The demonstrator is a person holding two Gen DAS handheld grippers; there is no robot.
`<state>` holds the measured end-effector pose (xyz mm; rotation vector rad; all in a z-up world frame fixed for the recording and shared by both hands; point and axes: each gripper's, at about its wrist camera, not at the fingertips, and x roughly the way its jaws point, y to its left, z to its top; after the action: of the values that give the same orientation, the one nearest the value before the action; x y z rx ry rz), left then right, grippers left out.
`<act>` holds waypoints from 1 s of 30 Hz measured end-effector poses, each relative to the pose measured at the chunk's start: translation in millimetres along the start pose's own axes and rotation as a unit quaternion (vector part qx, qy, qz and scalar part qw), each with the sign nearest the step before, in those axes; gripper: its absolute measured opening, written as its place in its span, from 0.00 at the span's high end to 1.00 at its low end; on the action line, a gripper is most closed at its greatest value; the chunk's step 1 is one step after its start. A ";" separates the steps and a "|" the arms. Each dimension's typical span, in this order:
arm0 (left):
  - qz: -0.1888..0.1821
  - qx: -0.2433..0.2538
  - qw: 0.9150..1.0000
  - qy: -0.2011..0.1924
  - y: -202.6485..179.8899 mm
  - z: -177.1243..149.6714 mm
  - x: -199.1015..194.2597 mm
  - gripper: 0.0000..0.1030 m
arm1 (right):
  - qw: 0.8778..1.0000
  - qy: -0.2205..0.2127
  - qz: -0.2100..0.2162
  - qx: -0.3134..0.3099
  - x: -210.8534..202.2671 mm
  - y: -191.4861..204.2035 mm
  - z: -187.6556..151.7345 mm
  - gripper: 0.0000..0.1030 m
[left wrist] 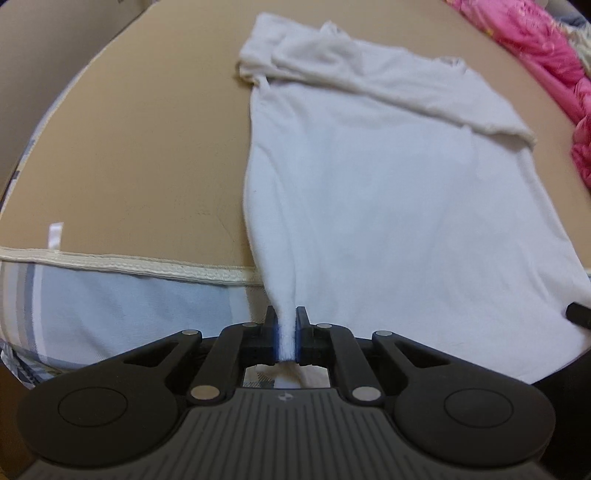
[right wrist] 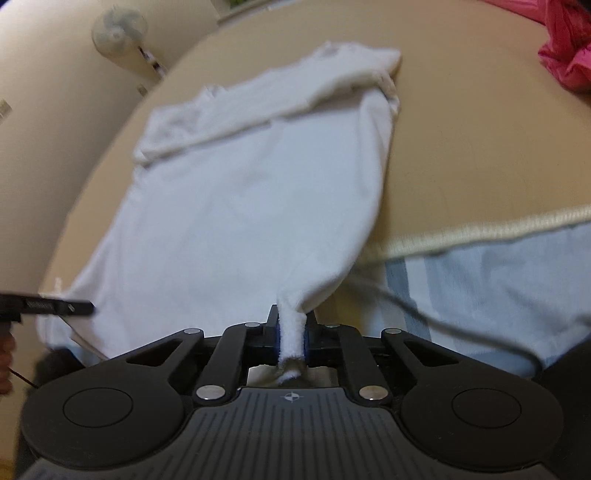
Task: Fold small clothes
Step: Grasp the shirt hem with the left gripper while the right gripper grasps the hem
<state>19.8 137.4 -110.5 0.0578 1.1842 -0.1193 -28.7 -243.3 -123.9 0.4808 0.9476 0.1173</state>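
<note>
A white small shirt (left wrist: 388, 177) lies spread on the tan mat (left wrist: 147, 140), its sleeves folded across the far end. My left gripper (left wrist: 287, 332) is shut on the shirt's near left bottom corner, which is bunched between the blue pads. In the right wrist view the same shirt (right wrist: 251, 192) stretches away, and my right gripper (right wrist: 292, 334) is shut on its near right bottom corner. Both corners are lifted off the mat's near edge. The left gripper's finger (right wrist: 55, 306) shows at the left edge of the right wrist view.
The tan mat has a cream piped edge (left wrist: 129, 264) over a blue plaid sheet (left wrist: 110, 314). Pink cloth (left wrist: 546, 55) is heaped at the far right. A white fan (right wrist: 118, 31) stands beyond the mat. A thin cable (right wrist: 461, 325) crosses the sheet.
</note>
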 end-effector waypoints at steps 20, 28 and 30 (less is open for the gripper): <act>-0.056 0.035 0.997 -0.046 -10.9 -61.0 -81.7 0.93 | 0.999 -0.048 0.024 0.010 -93.1 -14.9 -19.2 0.91; -0.058 0.029 0.998 -0.005 -11.4 -110.7 -89.4 0.93 | 0.999 -0.005 0.026 0.031 -116.7 -22.1 -48.9 0.91; -0.057 0.029 0.998 0.008 -10.7 -109.0 -84.1 0.93 | 0.999 0.008 0.022 0.041 -112.0 -26.3 -46.0 0.91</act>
<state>-113.1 143.8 -73.5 0.0417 1.1995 -0.2546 -134.1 -284.8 -73.9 0.5777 0.9615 0.1218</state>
